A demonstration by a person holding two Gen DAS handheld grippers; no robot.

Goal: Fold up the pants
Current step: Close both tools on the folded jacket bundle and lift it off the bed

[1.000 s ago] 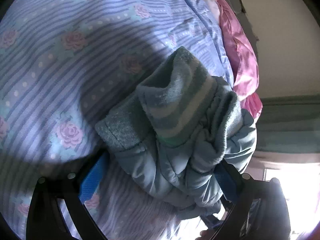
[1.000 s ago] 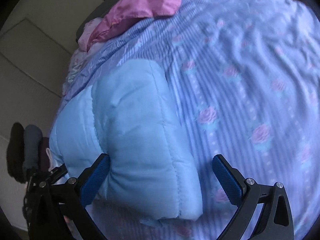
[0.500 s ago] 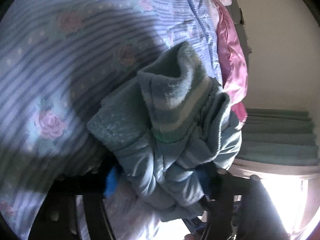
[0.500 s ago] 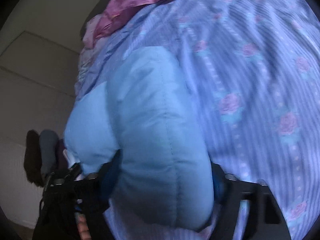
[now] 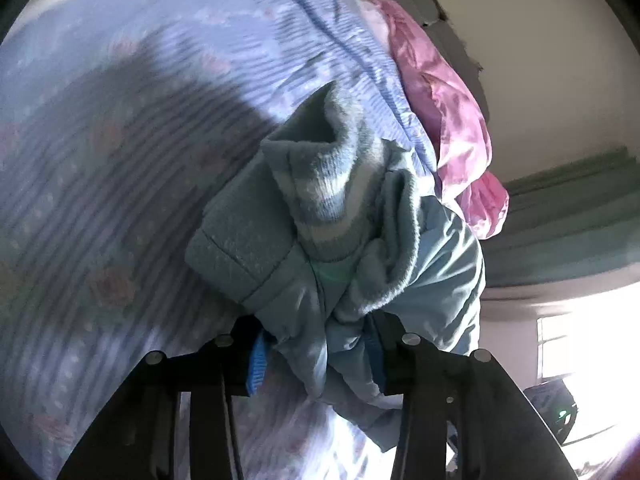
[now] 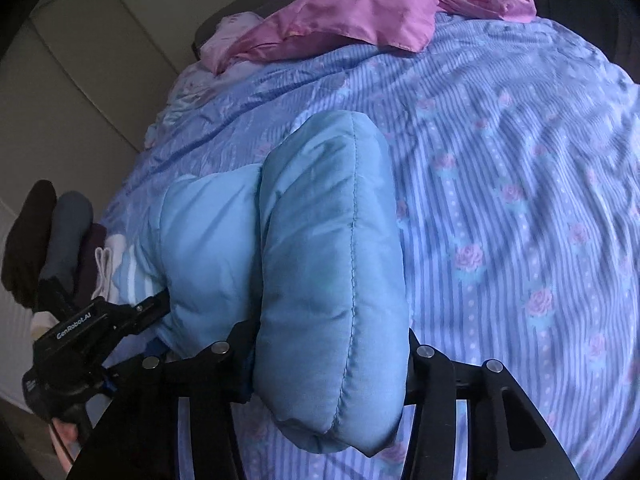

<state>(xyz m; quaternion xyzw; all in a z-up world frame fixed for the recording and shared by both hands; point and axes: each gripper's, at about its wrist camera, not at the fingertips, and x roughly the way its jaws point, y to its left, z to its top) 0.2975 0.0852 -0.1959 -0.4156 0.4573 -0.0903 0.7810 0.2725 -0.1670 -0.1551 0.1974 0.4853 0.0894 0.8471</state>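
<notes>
The pants [image 6: 328, 248] are light blue, padded and quilted, folded into a thick bundle. In the left wrist view their waist end [image 5: 320, 216] shows a fleecy striped cuff and grey-blue lining. My left gripper [image 5: 320, 356] is shut on this bunched waist end and holds it above the bed. My right gripper [image 6: 328, 356] is shut on the padded folded end. The left gripper also shows in the right wrist view [image 6: 100, 328], at the pants' left side.
The bed carries a purple striped cover with pink roses [image 6: 520, 200]. A pink satin cloth [image 6: 360, 8] lies at the far end, also in the left wrist view [image 5: 452, 120]. Dark folded clothes [image 6: 52, 236] hang left. A bright window [image 5: 580, 344] is right.
Both grippers closed from open onto the pants and lifted them off the bed cover. The bundle now sits squeezed between each pair of fingers.
</notes>
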